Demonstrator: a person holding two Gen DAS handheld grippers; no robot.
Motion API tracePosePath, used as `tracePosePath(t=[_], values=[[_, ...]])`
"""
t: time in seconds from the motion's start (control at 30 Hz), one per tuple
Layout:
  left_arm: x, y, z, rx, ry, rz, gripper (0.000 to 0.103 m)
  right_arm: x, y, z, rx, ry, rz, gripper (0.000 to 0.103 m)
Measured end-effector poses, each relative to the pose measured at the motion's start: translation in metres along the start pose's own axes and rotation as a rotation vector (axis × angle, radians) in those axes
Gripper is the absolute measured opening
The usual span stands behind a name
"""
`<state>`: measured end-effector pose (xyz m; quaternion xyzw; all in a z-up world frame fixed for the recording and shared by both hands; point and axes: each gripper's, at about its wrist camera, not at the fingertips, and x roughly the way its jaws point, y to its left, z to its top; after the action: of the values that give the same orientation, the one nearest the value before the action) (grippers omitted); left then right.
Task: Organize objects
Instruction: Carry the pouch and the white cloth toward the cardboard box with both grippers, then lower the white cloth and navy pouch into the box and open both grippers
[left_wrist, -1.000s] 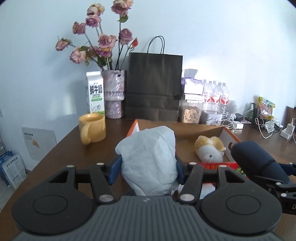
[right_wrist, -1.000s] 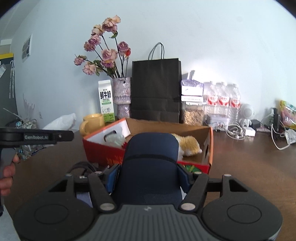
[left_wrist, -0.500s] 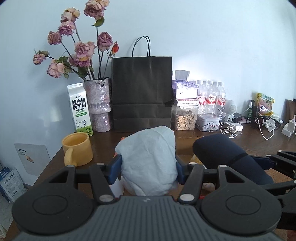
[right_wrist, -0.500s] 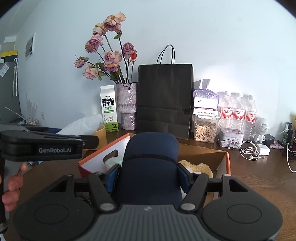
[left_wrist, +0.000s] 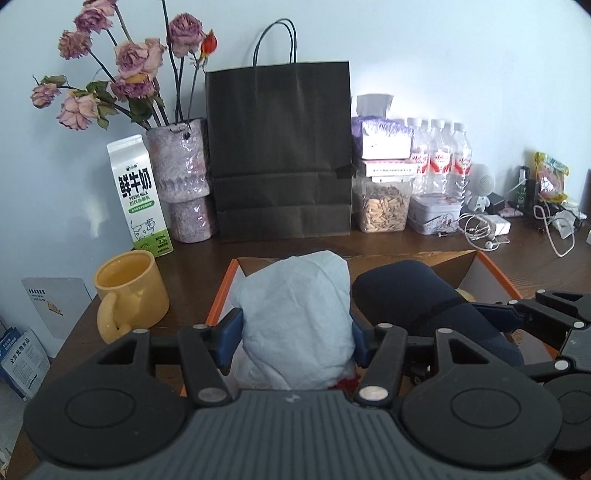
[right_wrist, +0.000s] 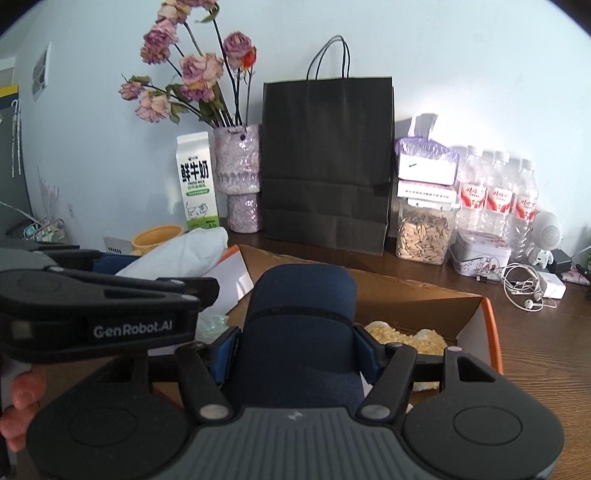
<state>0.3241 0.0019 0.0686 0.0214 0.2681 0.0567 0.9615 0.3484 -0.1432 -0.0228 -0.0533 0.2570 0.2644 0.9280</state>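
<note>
My left gripper is shut on a pale blue-white crumpled bundle and holds it above the left end of an open orange-rimmed cardboard box. My right gripper is shut on a dark navy padded pouch and holds it over the same box. The pouch and the right gripper show at the right of the left wrist view. The bundle and the left gripper show at the left of the right wrist view. A yellow plush toy lies inside the box.
On the brown table behind the box stand a yellow mug, a milk carton, a vase of dried roses, a black paper bag, a jar of seeds, water bottles and tangled cables.
Both grippers have moved forward and a little higher over the box with their loads. The back-wall objects look closer, and the two grippers are now side by side.
</note>
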Motion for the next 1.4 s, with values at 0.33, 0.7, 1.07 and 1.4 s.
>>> tracePosePath(t=[0.33,0.7,1.07,1.4], values=[[0.049,0.006,-0.001,0.009,0.043,0.019,0.059,0.041,-0.009,0.002,0.023,0.040,-0.036,0.063],[0.062,0.016,-0.004,-0.009,0.044,0.026,0.087,0.055,-0.012,0.000,0.026,0.050,-0.050,0.067],[0.047,0.024,-0.003,-0.037,0.003,0.049,0.103,0.041,-0.013,0.003,0.020,0.017,-0.041,0.103],[0.032,0.026,-0.011,-0.051,0.004,0.041,0.103,0.030,-0.011,-0.009,0.032,0.034,-0.039,0.103]])
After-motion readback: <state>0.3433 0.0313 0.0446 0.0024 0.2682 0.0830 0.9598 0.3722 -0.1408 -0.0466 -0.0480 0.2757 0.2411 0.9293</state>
